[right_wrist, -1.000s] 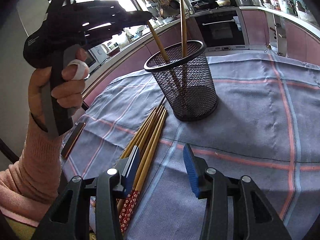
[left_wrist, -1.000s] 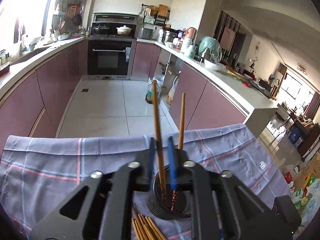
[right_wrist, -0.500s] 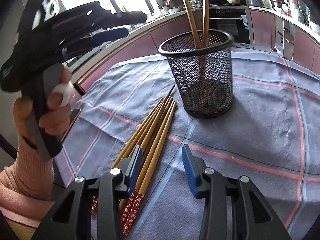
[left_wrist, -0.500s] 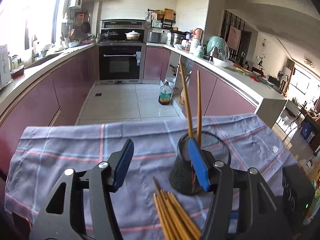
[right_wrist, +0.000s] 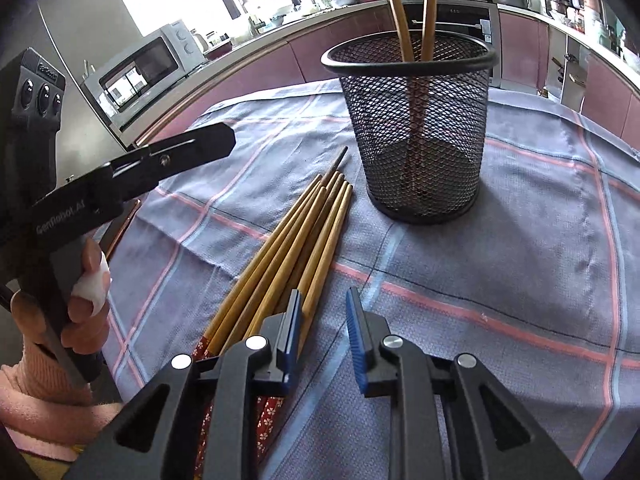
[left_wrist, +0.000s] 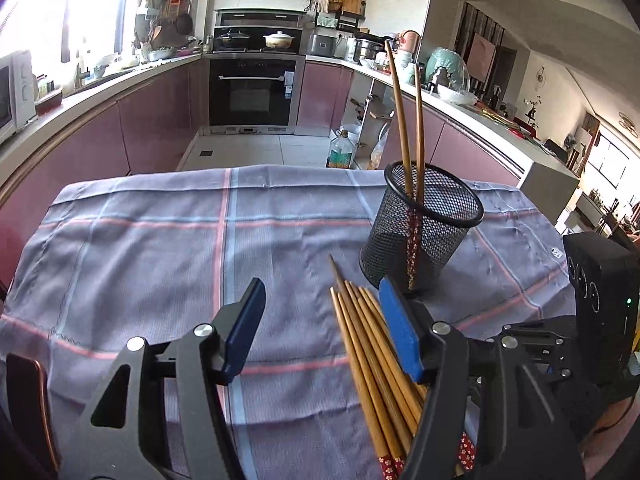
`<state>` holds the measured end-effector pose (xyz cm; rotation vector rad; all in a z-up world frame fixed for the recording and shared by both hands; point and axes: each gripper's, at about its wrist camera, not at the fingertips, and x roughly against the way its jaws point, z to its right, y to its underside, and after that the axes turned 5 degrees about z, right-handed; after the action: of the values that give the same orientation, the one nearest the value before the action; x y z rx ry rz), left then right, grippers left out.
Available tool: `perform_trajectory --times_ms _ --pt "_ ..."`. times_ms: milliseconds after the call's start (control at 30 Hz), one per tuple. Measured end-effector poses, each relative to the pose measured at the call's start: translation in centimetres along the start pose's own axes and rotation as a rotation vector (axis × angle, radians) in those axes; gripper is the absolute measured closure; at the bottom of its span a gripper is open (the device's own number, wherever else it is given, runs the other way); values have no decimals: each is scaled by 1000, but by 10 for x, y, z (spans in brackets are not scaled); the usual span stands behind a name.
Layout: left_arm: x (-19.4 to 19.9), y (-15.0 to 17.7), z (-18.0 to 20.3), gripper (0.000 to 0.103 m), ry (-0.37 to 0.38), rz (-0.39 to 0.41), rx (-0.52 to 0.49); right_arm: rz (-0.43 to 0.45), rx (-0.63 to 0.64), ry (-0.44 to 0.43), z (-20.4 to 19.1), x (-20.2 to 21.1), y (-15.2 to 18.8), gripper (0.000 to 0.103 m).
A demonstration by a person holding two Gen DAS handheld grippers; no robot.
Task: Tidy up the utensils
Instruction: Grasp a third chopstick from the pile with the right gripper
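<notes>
Two chopsticks point(left_wrist: 412, 128) stand in mesh cup point(right_wrist: 416, 128) on checked cloth point(left_wrist: 160, 248); both grippers spread, empty.

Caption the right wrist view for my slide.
Right hand-held gripper, jaws just closing, beside loose chopsticks; two stand in the mesh cup.

Two chopsticks point(left_wrist: 416, 120) in holder point(left_wrist: 424, 232); bundle point(right_wrist: 296, 248) beside it.

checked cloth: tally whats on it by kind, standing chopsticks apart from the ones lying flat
Black wire-mesh cup: 1
Wooden chopsticks standing in the cup: 2
Bundle of loose wooden chopsticks lying beside the cup: 1 (sticks overlap, single count unclear)
Total: 4
</notes>
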<state>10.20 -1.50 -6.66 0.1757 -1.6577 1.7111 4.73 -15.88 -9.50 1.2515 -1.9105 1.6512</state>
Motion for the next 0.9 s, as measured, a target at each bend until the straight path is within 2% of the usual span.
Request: perform_trajectory --times_ms 167,733,800,900 --pt "1 2 -1 43 2 -7 17 -16 27 48 -3 -1 -5 82" --pt "0 12 -1 42 11 -28 24 -34 78 119 -15 -26 -27 85" --pt "-1 13 -1 42 10 -30 25 -28 91 131 -16 -27 -28 86" --pt "0 16 -2 42 10 -33 26 -23 88 127 -14 -27 -29 94"
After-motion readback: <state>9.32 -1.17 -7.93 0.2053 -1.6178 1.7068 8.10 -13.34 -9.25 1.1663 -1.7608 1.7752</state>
